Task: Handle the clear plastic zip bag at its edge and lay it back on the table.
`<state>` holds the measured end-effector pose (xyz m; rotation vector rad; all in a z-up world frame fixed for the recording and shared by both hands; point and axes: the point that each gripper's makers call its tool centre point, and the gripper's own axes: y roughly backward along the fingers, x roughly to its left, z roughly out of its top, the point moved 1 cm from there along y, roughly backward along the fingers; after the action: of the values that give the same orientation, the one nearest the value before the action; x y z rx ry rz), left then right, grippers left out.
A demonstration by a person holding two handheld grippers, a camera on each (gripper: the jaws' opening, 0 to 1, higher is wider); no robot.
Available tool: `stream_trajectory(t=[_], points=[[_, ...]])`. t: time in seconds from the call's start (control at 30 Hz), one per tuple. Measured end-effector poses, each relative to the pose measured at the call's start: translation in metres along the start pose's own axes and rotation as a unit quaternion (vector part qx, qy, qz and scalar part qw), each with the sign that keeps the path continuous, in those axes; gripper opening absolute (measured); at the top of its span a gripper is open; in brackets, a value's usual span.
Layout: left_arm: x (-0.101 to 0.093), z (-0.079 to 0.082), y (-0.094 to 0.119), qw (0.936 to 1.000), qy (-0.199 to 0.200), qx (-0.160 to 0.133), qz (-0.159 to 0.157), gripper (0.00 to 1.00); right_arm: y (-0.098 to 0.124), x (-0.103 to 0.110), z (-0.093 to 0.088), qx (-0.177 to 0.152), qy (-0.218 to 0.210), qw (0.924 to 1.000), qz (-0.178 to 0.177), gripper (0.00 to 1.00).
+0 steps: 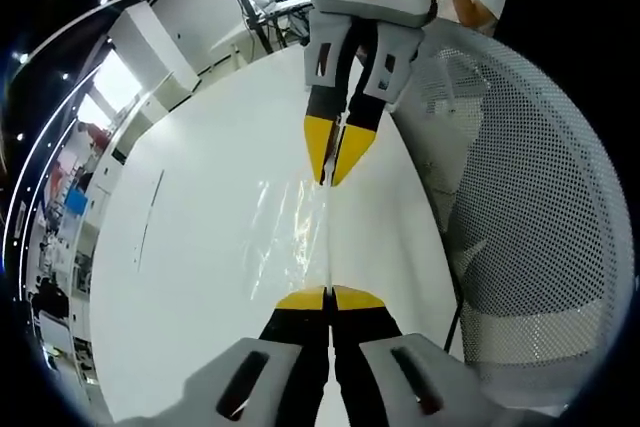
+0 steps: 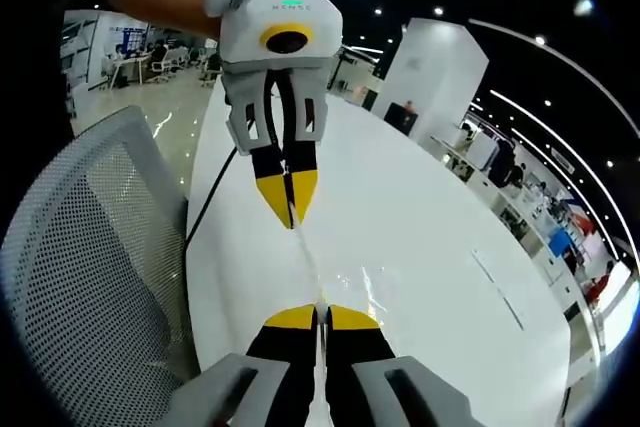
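White table [image 1: 190, 277], faint clear zip bag [image 1: 290, 222] edge pinched between closed left tongs [image 1: 329, 297] and right tongs [image 1: 337, 165].

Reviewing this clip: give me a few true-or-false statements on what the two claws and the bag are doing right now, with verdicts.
1. Both claws are shut on the zip bag. True.
2. The left claw is wide open. False: its jaws are pressed together on the bag's edge.
3. The right claw grips the same edge from the opposite end. True.
4. The table is dark wood. False: it is white.
5. A mesh chair stands beside the table. True.
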<state>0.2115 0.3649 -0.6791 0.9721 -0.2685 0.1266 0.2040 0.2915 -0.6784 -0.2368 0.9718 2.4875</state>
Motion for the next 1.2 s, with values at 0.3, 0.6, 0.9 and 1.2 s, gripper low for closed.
stream_trajectory(t=[0.3,0.6,0.9,1.2], points=[[0.002,0.004,0.0,1.0,0.003,-0.004,0.002,0.0,0.004,-0.006,-0.005,0.001,-0.012,0.9999,-0.012,0.0],[0.001,-0.001,0.002,0.9999,0.009,-0.002,0.005,0.0,0.005,-0.007,-0.009,0.006,-0.015,0.9998,-0.014,0.0],[0.002,-0.004,0.002,0.9999,0.01,0.0,0.007,0.0,0.007,-0.01,-0.016,0.012,-0.02,0.9995,-0.019,0.0],[0.004,-0.006,0.003,0.9999,0.012,0.002,0.009,0.0,0.008,-0.01,-0.019,0.012,-0.022,0.9994,-0.022,0.0]])
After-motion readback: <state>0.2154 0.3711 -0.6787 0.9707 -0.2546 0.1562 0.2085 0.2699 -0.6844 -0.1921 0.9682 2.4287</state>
